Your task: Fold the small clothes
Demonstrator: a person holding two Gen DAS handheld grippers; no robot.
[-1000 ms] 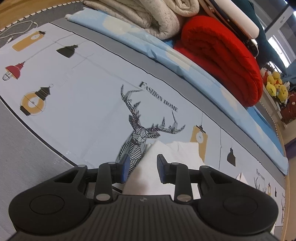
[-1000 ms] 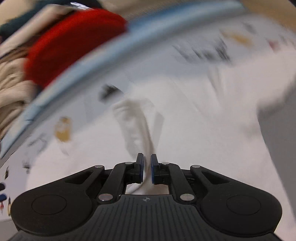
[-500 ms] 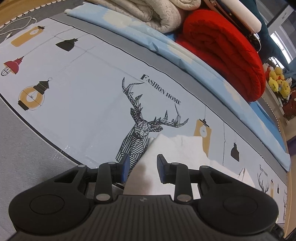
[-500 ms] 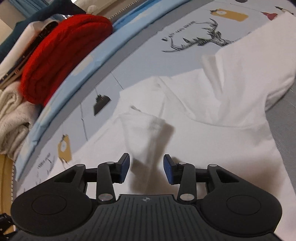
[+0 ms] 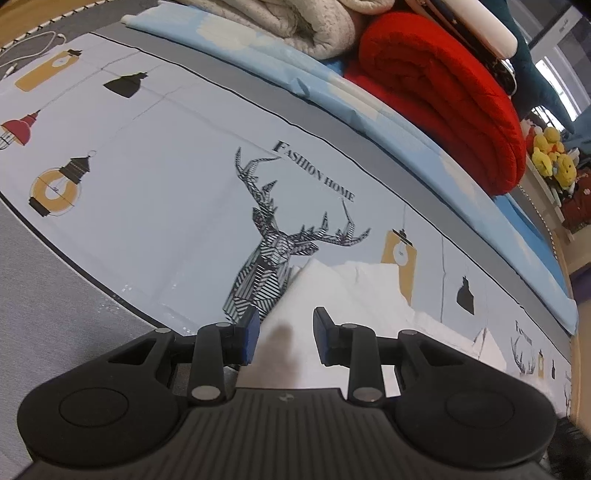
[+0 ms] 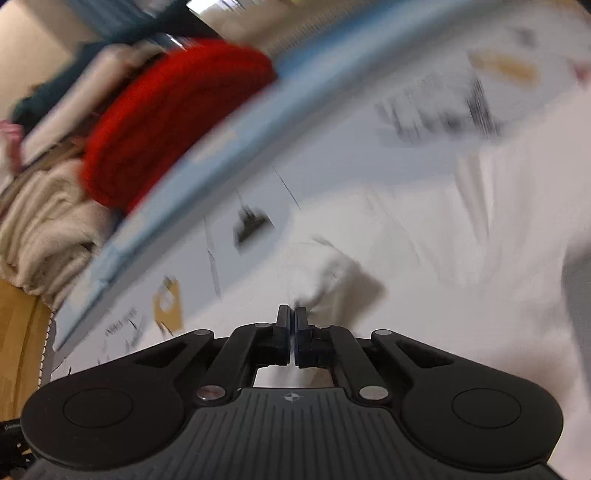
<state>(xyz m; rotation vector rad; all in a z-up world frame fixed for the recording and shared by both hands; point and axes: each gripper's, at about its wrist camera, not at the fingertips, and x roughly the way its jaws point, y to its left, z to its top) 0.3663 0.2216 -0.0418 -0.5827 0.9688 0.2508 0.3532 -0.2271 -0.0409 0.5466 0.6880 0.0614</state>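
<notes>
A white garment (image 5: 354,295) lies on a printed sheet with a deer print (image 5: 280,240). My left gripper (image 5: 284,338) is open, its blue-padded fingers on either side of a raised fold of the white cloth. In the right wrist view, which is motion-blurred, the same white garment (image 6: 461,229) spreads across the sheet. My right gripper (image 6: 294,328) is shut on a bunched part of the white cloth (image 6: 332,280), which rises to the fingertips.
A rolled red blanket (image 5: 443,88) and beige blankets (image 5: 295,22) are stacked at the far edge on a light blue sheet (image 5: 332,92). Yellow plush toys (image 5: 554,155) sit at the far right. A grey mat (image 5: 48,295) lies at the left.
My right gripper was shut one second ago, open half a second ago, and has now closed on a bunch of white cloth while moving fast. My left gripper stayed open and shifted slightly.
</notes>
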